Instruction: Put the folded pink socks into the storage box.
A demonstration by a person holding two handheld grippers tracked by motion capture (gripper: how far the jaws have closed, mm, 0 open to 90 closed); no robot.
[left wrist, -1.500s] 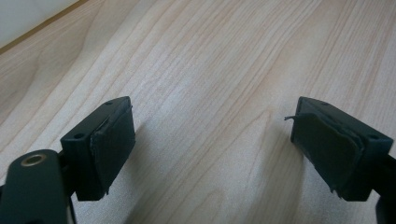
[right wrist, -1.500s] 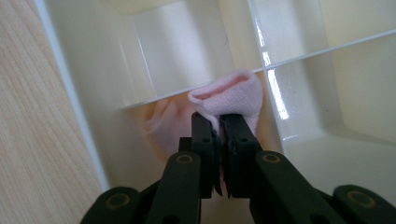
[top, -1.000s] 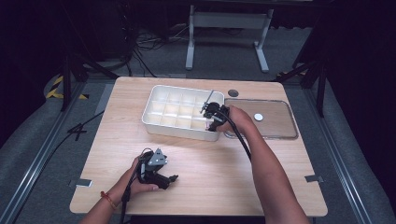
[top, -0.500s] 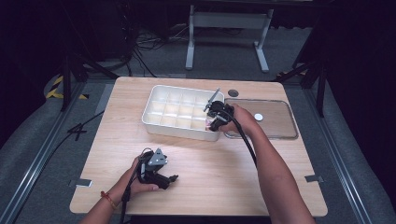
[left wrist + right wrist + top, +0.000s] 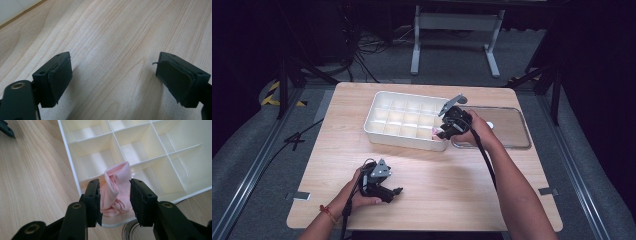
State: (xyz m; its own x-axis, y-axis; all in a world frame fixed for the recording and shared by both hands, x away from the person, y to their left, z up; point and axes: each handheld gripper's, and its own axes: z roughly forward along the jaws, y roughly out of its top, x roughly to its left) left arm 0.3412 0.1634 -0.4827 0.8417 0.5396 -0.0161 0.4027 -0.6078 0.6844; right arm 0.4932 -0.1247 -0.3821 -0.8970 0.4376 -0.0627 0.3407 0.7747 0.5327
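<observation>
Progress is judged to be near the end of one placing step. In the high view, the white box (image 5: 404, 122) is seen far of the table's (image 5: 427, 175) middle, with a clear lid (image 5: 507, 132) lying just right of it. The right gripper (image 5: 443, 132) is held over the near right corner of the box, and a pink bit shows under its tip. The left gripper (image 5: 394, 192) is rested on the table near the left edge, well apart from the box. The compartments that can be made out appear empty, though they are too small for certainty.

In the left gripper view, bare wood (image 5: 112, 37) is seen between the jaws, which stand wide apart with nothing held.

In the right gripper view, a rolled pink cloth (image 5: 116, 188) is gripped between the two jaws, which are closed against its sides. The cloth is held upright at the corner compartment of the box (image 5: 72, 167), its lower end at the rim; whether it rests on the floor of the compartment cannot be told. The neighbouring compartments are seen empty.

What is left, by this judgement: the cloth is to be released into its compartment, and the lid is not yet put on.
</observation>
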